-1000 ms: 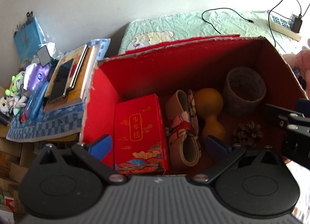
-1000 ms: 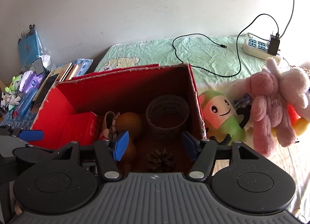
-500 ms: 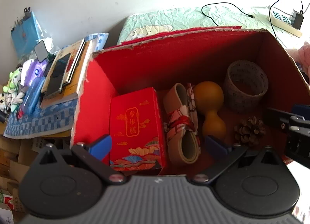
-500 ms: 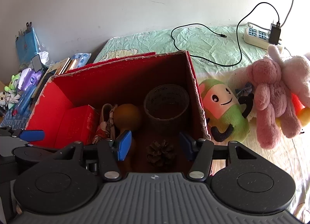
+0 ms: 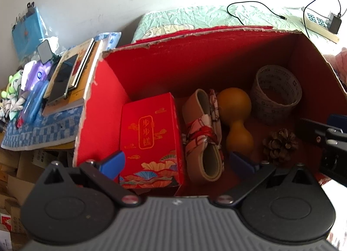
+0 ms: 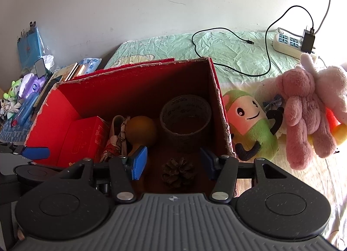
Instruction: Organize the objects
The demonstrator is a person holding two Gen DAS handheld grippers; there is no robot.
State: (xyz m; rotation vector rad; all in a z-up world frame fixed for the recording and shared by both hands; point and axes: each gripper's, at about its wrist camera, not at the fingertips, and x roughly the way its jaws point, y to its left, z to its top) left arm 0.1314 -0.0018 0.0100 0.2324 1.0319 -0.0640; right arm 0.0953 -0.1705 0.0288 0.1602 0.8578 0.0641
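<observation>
An open red cardboard box (image 5: 102, 109) holds a red gift carton (image 5: 149, 136), a patterned slipper (image 5: 203, 142), an orange gourd (image 5: 235, 116), a tape roll (image 5: 275, 96) and a pine cone (image 5: 279, 146). My left gripper (image 5: 176, 163) hangs open above the box's near edge, over the carton and slipper, gripping nothing. My right gripper (image 6: 172, 162) is open above the pine cone (image 6: 177, 171). The cone shows between its blue pads (image 6: 138, 163), which do not touch it. A finger of the left gripper (image 6: 34, 153) shows at the left edge.
Right of the box lie a green plush toy (image 6: 249, 125) and a pink plush toy (image 6: 308, 107) on the bedsheet. A power strip (image 6: 288, 42) with a black cable sits behind them. Left of the box, books and a phone (image 5: 65, 77) lie on a blue checked cloth.
The right gripper's fingers have come slightly closer together, with the pine cone now showing fully between them. The left view has edged a little nearer the box.
</observation>
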